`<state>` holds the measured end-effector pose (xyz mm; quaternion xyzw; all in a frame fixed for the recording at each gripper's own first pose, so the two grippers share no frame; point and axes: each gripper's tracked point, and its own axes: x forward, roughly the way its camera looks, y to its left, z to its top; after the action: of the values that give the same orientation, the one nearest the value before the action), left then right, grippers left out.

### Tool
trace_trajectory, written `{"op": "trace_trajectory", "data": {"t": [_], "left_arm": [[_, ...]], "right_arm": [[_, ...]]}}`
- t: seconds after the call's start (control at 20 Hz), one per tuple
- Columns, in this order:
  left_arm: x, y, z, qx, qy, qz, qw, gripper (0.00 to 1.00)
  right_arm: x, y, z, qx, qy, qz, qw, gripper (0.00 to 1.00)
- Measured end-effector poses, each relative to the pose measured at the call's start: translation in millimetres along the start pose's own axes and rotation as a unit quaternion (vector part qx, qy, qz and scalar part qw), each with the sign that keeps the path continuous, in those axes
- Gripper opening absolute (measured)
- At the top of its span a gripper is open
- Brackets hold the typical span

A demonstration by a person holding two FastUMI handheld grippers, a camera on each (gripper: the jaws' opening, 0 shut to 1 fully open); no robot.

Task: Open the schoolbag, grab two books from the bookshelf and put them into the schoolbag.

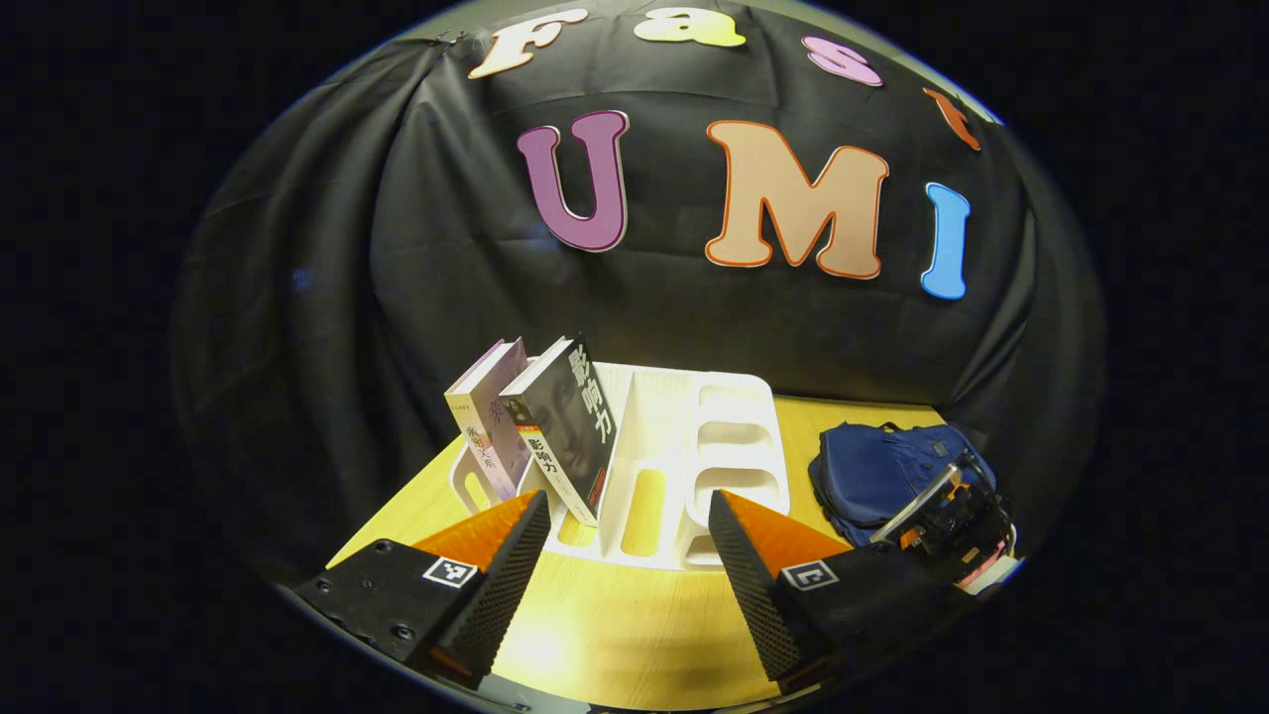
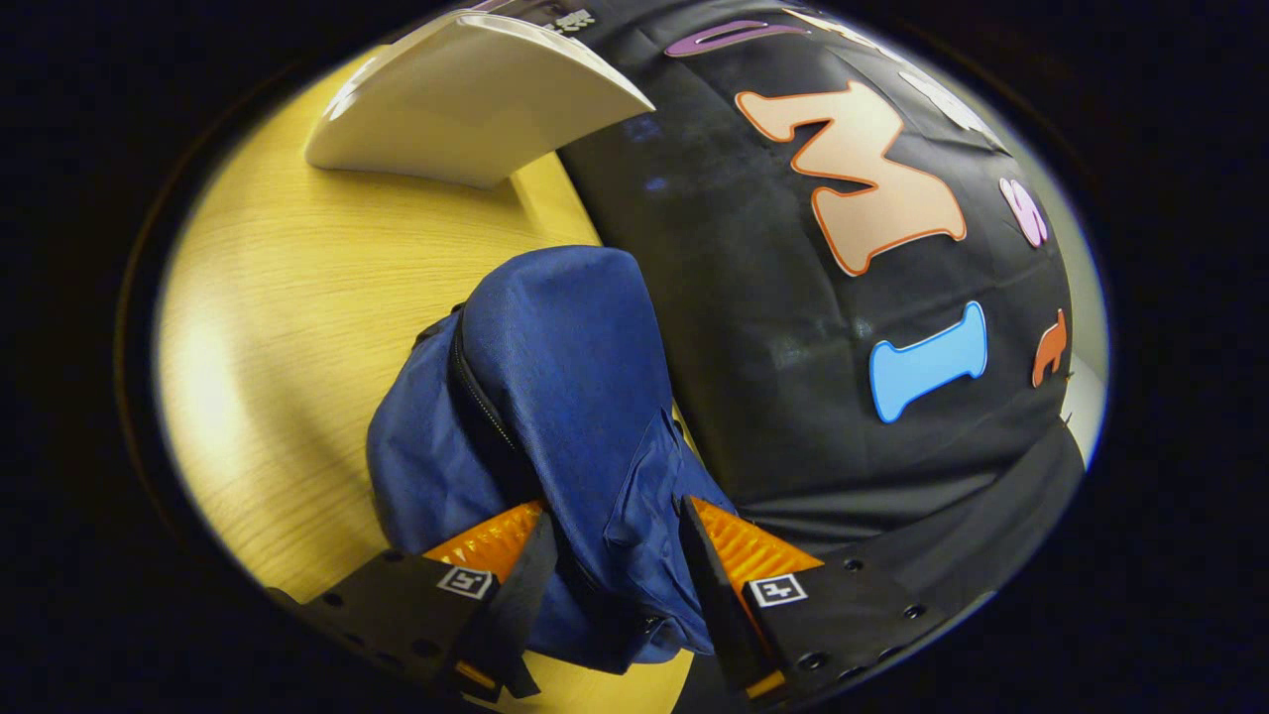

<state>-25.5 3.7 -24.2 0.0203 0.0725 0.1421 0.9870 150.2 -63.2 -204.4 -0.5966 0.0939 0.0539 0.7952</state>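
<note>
In the left gripper view, the left gripper (image 1: 629, 516) hovered above the wooden desk (image 1: 615, 625) with its jaws spread wide and nothing between them. Straight ahead stood the white bookshelf (image 1: 694, 436), a divided rack resting on the desk near the black cloth wall. Two books leaned in its left-hand slot: a dark-covered book (image 1: 570, 431) tilted to the left, and just behind it on the left, a pale book (image 1: 486, 416) leaning the same way, the two touching. The remaining slots to the right looked bare. Farther right on the desk lay the blue schoolbag (image 1: 872, 476), slumped low near the wall, well apart from the bookshelf. The right gripper (image 1: 947, 526) showed at the bag's near right edge, though from here its jaws could not be made out.

In the right gripper view, the right gripper (image 2: 610, 540) sat right at the schoolbag (image 2: 555, 397), with blue fabric bunched between its two fingers; the jaws stood partly open, and whether both pads actually pressed on the cloth could not be told. A dark zipper (image 2: 481, 392) ran along the bag's left side. The bag rested on the desk (image 2: 278, 327) against the cloth wall, and the bookshelf (image 2: 466, 94) showed at the top, beyond the bag.
</note>
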Motion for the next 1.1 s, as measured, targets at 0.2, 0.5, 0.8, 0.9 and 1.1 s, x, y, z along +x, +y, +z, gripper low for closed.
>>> {"op": "trace_trajectory", "data": {"t": [0.2,0.5,0.8,0.9,1.1], "left_arm": [[1.2,1.5,-2.7,-0.006,0.007,0.005,1.000,0.95],[3.7,3.8,-14.5,-0.024,0.023,0.016,0.999,0.95],[6.5,21.6,-11.6,-0.037,0.029,0.036,0.998,0.95],[14.4,27.8,-4.2,-0.044,0.026,0.038,0.998,0.94],[33.3,40.1,-2.6,-0.056,0.038,0.034,0.997,0.94]], "right_arm": [[4.0,-11.4,12.7,0.001,-0.014,-0.025,1.000,0.69],[25.6,-14.4,17.5,0.019,-0.007,-0.029,0.999,0.64],[51.1,-6.8,16.1,0.020,0.008,-0.026,0.999,0.07],[53.0,-5.8,17.9,0.028,0.013,-0.019,0.999,0.07],[54.4,-21.8,16.9,0.049,0.017,-0.028,0.998,0.07]]}}
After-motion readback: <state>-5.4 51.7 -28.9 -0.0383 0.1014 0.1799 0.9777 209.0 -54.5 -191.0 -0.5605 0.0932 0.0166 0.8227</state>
